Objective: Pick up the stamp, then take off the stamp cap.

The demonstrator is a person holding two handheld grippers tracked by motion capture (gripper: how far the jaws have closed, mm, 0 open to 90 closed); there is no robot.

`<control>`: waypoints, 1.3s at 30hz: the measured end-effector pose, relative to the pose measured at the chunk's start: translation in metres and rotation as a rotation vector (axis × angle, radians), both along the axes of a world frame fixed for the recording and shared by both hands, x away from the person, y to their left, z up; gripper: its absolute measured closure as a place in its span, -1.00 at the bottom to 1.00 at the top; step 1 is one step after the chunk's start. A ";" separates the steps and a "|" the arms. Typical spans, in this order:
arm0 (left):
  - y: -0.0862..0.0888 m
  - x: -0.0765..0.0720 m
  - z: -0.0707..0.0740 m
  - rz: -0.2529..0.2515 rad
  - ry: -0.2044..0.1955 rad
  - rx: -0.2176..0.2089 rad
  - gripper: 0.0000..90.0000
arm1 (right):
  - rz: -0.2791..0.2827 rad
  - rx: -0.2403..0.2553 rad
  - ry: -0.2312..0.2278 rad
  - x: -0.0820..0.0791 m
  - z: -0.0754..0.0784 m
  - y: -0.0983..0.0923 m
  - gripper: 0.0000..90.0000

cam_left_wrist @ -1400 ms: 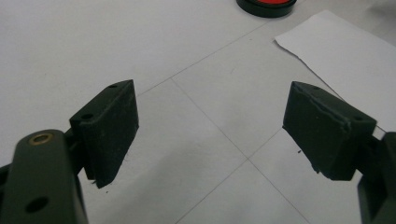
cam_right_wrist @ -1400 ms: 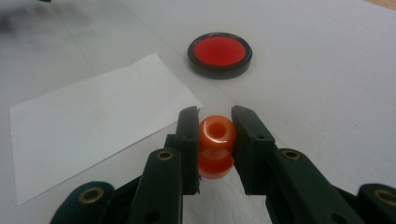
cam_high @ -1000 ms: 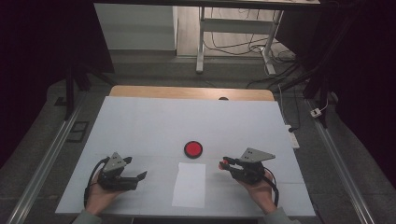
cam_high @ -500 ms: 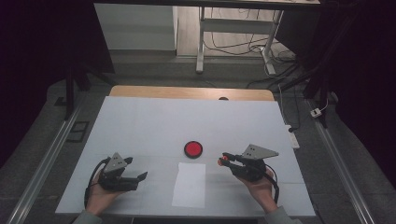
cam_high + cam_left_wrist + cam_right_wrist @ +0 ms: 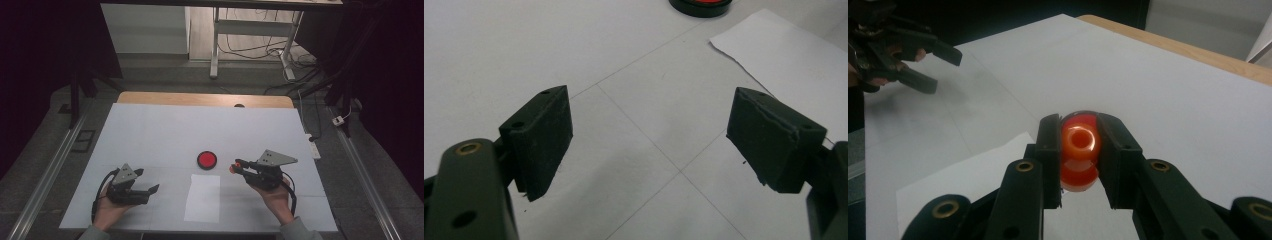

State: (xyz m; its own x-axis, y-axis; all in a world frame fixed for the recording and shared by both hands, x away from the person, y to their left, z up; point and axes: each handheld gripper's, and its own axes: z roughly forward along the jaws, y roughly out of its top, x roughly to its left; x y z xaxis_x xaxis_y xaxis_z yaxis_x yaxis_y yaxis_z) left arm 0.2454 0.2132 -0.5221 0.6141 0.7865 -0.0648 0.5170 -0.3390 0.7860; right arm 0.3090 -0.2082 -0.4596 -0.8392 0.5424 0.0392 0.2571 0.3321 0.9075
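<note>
My right gripper (image 5: 238, 165) is shut on a small orange rounded piece (image 5: 232, 169) with a hole in its face (image 5: 1079, 142), held just above the white table (image 5: 175, 130). A red disc with a black rim (image 5: 206, 159) lies to its left on the table, just beyond a white sheet of paper (image 5: 202, 197). At the left my left gripper (image 5: 147, 181) stands open with nothing between its jaws, low over the table. Its own view has the paper's corner (image 5: 784, 45) ahead on the right and the disc's edge (image 5: 701, 4) at the top.
A wooden strip (image 5: 205, 99) runs along the table's far edge. Metal rails (image 5: 50, 170) flank both sides, and cables and table legs lie on the floor behind. From the right gripper view, the left gripper (image 5: 940, 70) is far off at the upper left.
My right gripper has shifted slightly up the picture with the orange piece still held. The left gripper has stayed put.
</note>
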 end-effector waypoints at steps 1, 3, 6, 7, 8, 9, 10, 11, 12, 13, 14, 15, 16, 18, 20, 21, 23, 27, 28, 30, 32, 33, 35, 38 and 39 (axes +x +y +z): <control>0.000 0.000 0.000 -0.002 0.000 0.000 -0.59 | 0.002 0.002 0.000 0.001 0.002 0.002 0.60; 0.000 0.000 -0.001 -0.006 -0.001 0.002 -0.58 | 0.006 0.015 0.002 0.003 0.005 0.006 0.60; 0.000 0.001 -0.001 -0.010 0.000 0.003 -0.59 | 0.012 0.033 0.007 0.004 0.006 0.009 0.60; 0.000 0.001 -0.001 -0.010 -0.001 0.003 -0.58 | 0.020 0.039 0.009 0.004 0.005 0.012 0.60; 0.000 0.001 -0.001 -0.009 -0.003 0.004 -0.58 | 0.020 0.039 0.009 0.004 0.005 0.012 0.60; 0.000 0.001 -0.001 -0.009 -0.003 0.005 -0.58 | 0.024 0.032 0.009 0.004 0.004 0.013 0.60; 0.000 0.001 -0.001 -0.007 -0.003 0.005 -0.58 | 0.025 0.027 0.008 0.003 0.003 0.013 0.60; 0.000 0.001 -0.001 -0.006 -0.003 0.004 -0.58 | 0.026 0.035 0.010 0.003 0.003 0.013 0.60; 0.000 0.000 0.000 -0.006 -0.003 0.004 -0.58 | 0.026 0.037 0.010 0.004 0.003 0.013 0.60; 0.000 0.000 0.000 -0.006 -0.004 0.005 -0.58 | 0.028 0.042 0.007 0.003 0.004 0.013 0.60; 0.000 0.000 0.000 -0.006 -0.005 0.006 -0.58 | 0.030 0.037 0.006 0.003 0.004 0.013 0.60; 0.000 0.000 0.000 -0.007 -0.005 0.005 -0.58 | 0.030 0.037 0.006 0.003 0.004 0.013 0.60; 0.001 0.000 0.000 -0.007 -0.005 0.003 -0.58 | 0.037 0.033 0.002 0.003 0.004 0.013 0.60; 0.001 0.000 0.000 -0.007 -0.006 0.003 -0.58 | 0.037 0.033 -0.003 0.002 0.004 0.014 0.60; 0.002 0.000 0.001 -0.008 -0.009 0.003 -0.58 | 0.038 0.029 -0.006 0.002 0.004 0.014 0.60; 0.001 0.000 0.001 -0.009 -0.009 0.004 -0.58 | 0.038 0.030 -0.007 0.002 0.004 0.014 0.60; 0.001 0.000 0.001 -0.011 -0.012 0.006 -0.58 | 0.037 0.031 -0.009 0.002 0.005 0.014 0.60; 0.000 0.000 0.003 -0.015 -0.017 0.003 -0.57 | 0.035 0.032 -0.010 0.002 0.005 0.013 0.60; 0.000 0.000 0.004 -0.014 -0.021 0.003 -0.57 | 0.035 0.031 -0.011 0.002 0.005 0.013 0.60; -0.001 0.000 0.005 -0.018 -0.026 0.003 -0.57 | 0.036 0.032 -0.011 0.002 0.005 0.013 0.60; -0.004 0.000 0.007 -0.025 -0.033 0.011 -0.56 | 0.036 0.033 -0.010 0.003 0.005 0.013 0.60; -0.005 0.000 0.008 -0.029 -0.040 0.019 -0.56 | 0.036 0.032 -0.011 0.003 0.004 0.013 0.60; -0.008 -0.001 0.010 -0.039 -0.047 0.020 -0.55 | 0.036 0.033 -0.011 0.003 0.004 0.013 0.60; -0.011 0.000 0.012 -0.052 -0.049 0.020 -0.54 | 0.038 0.033 -0.010 0.002 0.004 0.014 0.60; -0.013 0.001 0.013 -0.054 -0.050 0.019 -0.54 | 0.037 0.031 -0.010 0.002 0.004 0.014 0.60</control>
State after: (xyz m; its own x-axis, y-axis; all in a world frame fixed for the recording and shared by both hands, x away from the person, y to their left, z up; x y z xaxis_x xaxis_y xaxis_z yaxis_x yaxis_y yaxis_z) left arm 0.2463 0.2005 -0.5095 0.6580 0.7528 -0.0189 0.4580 -0.3802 0.8035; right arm 0.3114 -0.1944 -0.4555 -0.8593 0.5093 0.0469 0.2355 0.3127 0.9202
